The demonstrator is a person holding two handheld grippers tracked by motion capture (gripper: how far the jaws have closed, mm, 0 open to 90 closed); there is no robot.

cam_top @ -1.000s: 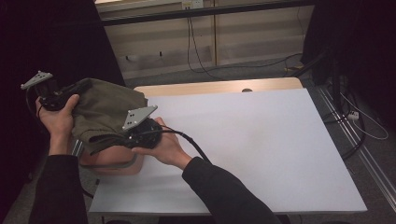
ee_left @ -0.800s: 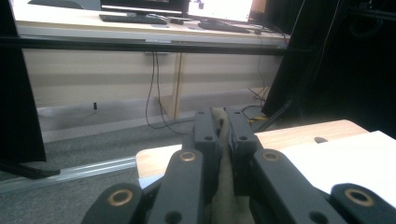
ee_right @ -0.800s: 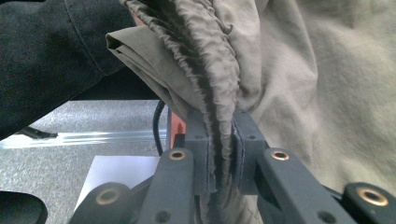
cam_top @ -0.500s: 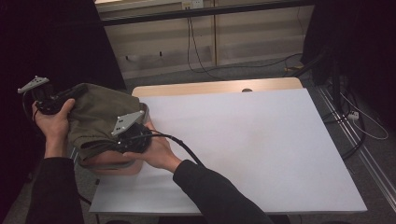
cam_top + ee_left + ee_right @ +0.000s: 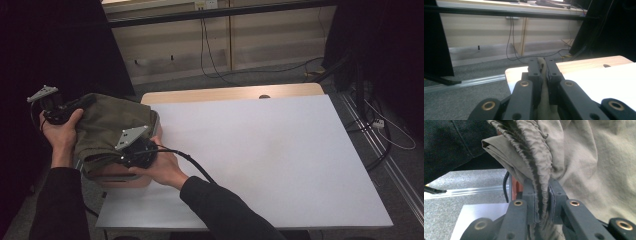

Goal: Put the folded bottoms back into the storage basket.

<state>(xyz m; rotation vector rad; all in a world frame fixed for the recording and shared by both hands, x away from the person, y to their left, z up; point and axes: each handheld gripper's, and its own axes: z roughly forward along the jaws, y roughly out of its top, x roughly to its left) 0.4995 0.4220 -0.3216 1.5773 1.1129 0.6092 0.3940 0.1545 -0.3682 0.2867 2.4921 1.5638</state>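
An olive-green garment [image 5: 107, 127] hangs bunched between both grippers at the table's left edge, draped over a pinkish box [image 5: 120, 179]. My left gripper [image 5: 80, 103] is held up at the far left and is shut on a thin fold of the cloth [image 5: 543, 75]. In the right gripper view, the right gripper [image 5: 541, 195] is shut on the garment's gathered, elastic-looking hem [image 5: 536, 157]. In the high view this right gripper [image 5: 122, 157] sits low against the cloth's front, above the box. Most of the box is hidden under the garment.
The white tabletop [image 5: 260, 150] stretches to the right, with a wooden strip [image 5: 230, 93] along its far edge. Cables [image 5: 380, 125] lie on the floor to the right. A dark panel [image 5: 60, 45] stands behind the left gripper. The box's reddish edge [image 5: 517, 187] is close below the right gripper.
The right gripper has moved left and slightly down with the garment. The cloth is more bunched over the box. The left gripper has stayed nearly in place.
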